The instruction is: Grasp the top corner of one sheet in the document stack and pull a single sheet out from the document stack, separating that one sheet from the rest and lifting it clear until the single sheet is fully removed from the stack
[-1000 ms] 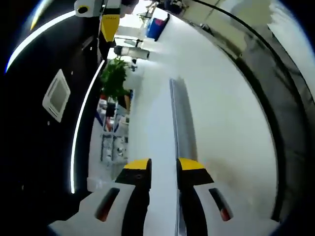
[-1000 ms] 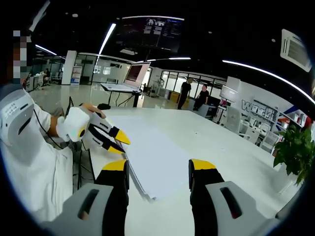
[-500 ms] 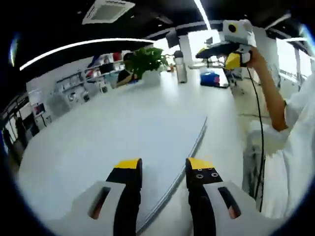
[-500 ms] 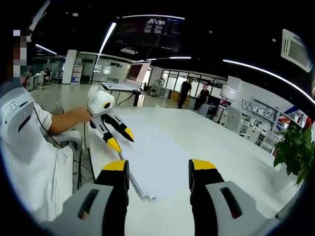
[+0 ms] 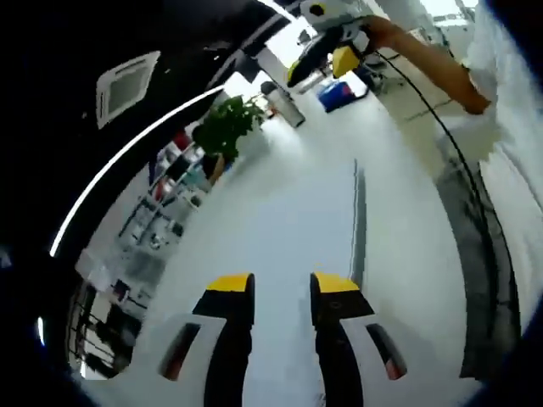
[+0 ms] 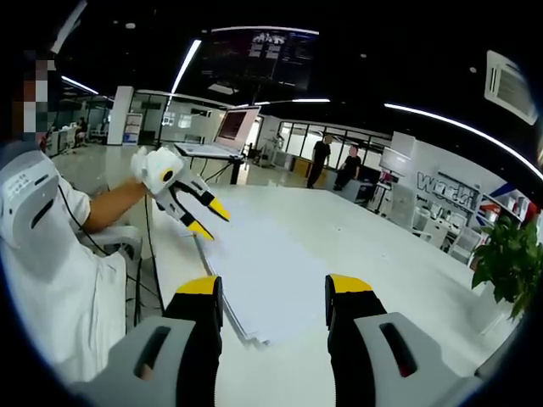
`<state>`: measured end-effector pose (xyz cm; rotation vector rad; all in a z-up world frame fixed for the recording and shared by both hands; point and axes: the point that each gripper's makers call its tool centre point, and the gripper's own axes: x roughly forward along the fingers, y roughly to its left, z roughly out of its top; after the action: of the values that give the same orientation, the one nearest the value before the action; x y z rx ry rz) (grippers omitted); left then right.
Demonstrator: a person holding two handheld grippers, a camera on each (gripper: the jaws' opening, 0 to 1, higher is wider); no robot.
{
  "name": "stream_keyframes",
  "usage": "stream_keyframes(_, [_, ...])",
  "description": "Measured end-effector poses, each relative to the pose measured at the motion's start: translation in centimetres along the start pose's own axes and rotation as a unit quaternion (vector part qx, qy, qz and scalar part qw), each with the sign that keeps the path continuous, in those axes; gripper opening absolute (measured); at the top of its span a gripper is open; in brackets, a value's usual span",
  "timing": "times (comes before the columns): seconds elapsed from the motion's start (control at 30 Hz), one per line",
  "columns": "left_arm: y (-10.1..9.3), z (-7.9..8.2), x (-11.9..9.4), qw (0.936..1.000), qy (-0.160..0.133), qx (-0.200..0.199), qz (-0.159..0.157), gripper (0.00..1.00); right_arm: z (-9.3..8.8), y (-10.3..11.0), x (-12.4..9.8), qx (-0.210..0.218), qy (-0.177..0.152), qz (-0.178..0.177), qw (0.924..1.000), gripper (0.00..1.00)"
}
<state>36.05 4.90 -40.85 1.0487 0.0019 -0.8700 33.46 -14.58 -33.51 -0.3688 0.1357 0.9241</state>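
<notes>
The white document stack (image 6: 259, 271) lies flat on the white table (image 6: 399, 254). Its layered edge shows near my right gripper's left jaw. My right gripper (image 6: 274, 288) is open, low over the stack's near corner, with nothing between its jaws. Over the stack's far left edge hovers my left gripper (image 6: 210, 219), held by a hand, its yellow tips apart and pointing down at the paper. In the left gripper view the left gripper (image 5: 282, 287) is open over the sheets, the stack's edge (image 5: 357, 216) runs away to the right, and the right gripper (image 5: 321, 66) is at the top.
A potted plant (image 6: 509, 254) stands at the table's right side. Two people (image 6: 321, 161) stand far behind, near a tilted drawing board (image 6: 212, 151). The operator's white sleeve (image 6: 34, 254) is at left. A blue bin (image 5: 335, 89) sits beyond the table.
The left gripper has rolled and lifted a little, moving up and away from the stack's left edge. The right gripper and the stack have stayed still.
</notes>
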Motion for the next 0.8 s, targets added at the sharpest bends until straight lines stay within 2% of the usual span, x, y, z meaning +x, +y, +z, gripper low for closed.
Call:
stream_keyframes(0.13, [-0.6,-0.5,-0.9,0.9996,0.0,0.017,-0.024,0.26,-0.2,0.1,0.2,-0.001,0.003,0.002,1.0,0.48])
stream_keyframes(0.23, [-1.2,-3.0,-1.6,0.9963,0.05,0.05,-0.049,0.26,-0.1,0.2,0.2,-0.002,0.003,0.003,1.0,0.48])
stream_keyframes(0.3, [-1.5,-4.4,-2.1,0.9945,0.073,0.039,-0.064,0.26,0.0,0.1,0.1,-0.001,0.002,0.001,1.0,0.48])
stream_keyframes(0.43, [-1.4,-5.7,-2.7,0.9935,0.084,0.039,-0.066,0.26,-0.1,0.1,0.3,-0.002,0.004,0.002,1.0,0.48])
stream_keyframes(0.67, [-2.0,-5.7,-3.0,0.9923,0.087,0.036,-0.081,0.26,-0.1,0.1,0.3,-0.003,0.005,0.003,1.0,0.48])
stream_keyframes(0.8, [-1.8,-6.2,-2.7,0.9911,0.101,0.045,-0.074,0.26,-0.1,0.0,0.3,-0.002,0.004,0.002,1.0,0.48])
